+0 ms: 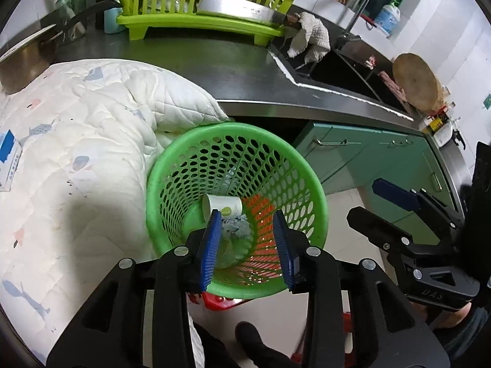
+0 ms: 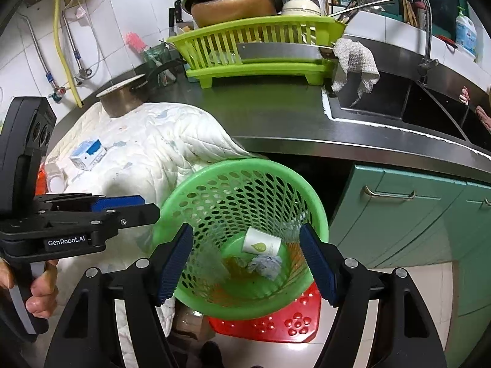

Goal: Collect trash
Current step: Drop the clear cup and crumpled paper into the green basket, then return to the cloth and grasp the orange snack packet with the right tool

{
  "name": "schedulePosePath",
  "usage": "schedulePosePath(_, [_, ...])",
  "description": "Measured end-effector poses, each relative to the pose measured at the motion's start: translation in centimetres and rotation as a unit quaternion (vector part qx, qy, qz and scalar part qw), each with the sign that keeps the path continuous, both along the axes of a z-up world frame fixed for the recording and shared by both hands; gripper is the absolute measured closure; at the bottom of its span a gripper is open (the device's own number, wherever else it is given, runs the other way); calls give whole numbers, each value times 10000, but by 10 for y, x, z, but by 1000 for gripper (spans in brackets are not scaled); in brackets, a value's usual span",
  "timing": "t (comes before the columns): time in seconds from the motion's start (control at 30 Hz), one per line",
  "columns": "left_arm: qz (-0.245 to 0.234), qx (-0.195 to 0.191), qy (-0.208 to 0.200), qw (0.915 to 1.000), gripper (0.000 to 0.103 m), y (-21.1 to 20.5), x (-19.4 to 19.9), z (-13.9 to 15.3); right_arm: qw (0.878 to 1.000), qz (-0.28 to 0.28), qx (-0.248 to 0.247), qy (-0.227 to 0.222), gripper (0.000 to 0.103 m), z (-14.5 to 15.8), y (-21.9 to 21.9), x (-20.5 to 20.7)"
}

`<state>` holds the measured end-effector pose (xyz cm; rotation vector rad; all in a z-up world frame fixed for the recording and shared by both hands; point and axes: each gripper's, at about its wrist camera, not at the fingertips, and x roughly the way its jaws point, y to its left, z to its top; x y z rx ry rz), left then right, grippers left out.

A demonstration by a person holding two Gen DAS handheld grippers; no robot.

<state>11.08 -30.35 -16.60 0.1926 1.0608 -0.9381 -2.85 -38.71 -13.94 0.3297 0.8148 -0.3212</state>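
A green perforated waste basket (image 1: 172, 165) (image 2: 294, 184) stands on a red stool (image 2: 294, 319) below the counter edge. Inside lie a white paper cup (image 1: 225, 205) (image 2: 260, 243) on its side and a crumpled pale blue paper (image 1: 236, 225) (image 2: 265, 265). My left gripper (image 1: 247, 224) is open and empty, directly above the basket's mouth; it also shows at the left of the right wrist view (image 2: 129, 205). My right gripper (image 2: 245, 242) is open and empty above the basket; it also shows in the left wrist view (image 1: 380, 202). A blue-and-white small box (image 1: 9, 159) (image 2: 87, 153) lies on the quilt.
A white quilted cloth (image 1: 76, 153) (image 2: 147, 150) covers the counter's left part and hangs beside the basket. A lime dish rack (image 1: 196, 3) (image 2: 260, 49), a steel pot (image 1: 24, 58) (image 2: 122, 98), a sink (image 1: 340, 70) (image 2: 399, 101) with a rag (image 1: 310, 36) and green cabinets (image 2: 399, 214) surround it.
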Motion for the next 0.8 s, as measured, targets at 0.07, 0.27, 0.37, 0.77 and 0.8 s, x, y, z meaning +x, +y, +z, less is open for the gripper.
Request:
schedulePosePath(0.07, [50, -50, -26, 10000, 68, 7, 0, 5, 10000, 33, -6, -28, 34, 3, 2, 1])
schedulePosePath(0.27, [366, -118, -321, 9987, 68, 45, 1, 30, 9994, 289, -35, -161, 32, 15, 17, 10])
schedulePosePath(0.37, [588, -140, -412, 9973, 68, 67, 6, 39, 9985, 494, -48, -224, 32, 21, 30, 20])
schedulePosePath(0.77, [1903, -134, -802, 9784, 68, 198, 38, 70, 9881, 1493, 32, -359, 31, 34, 99, 79])
schedulePosePath(0.8, [2059, -147, -815, 9751, 68, 214, 41, 71, 9864, 1605, 34, -364, 31, 35, 107, 85])
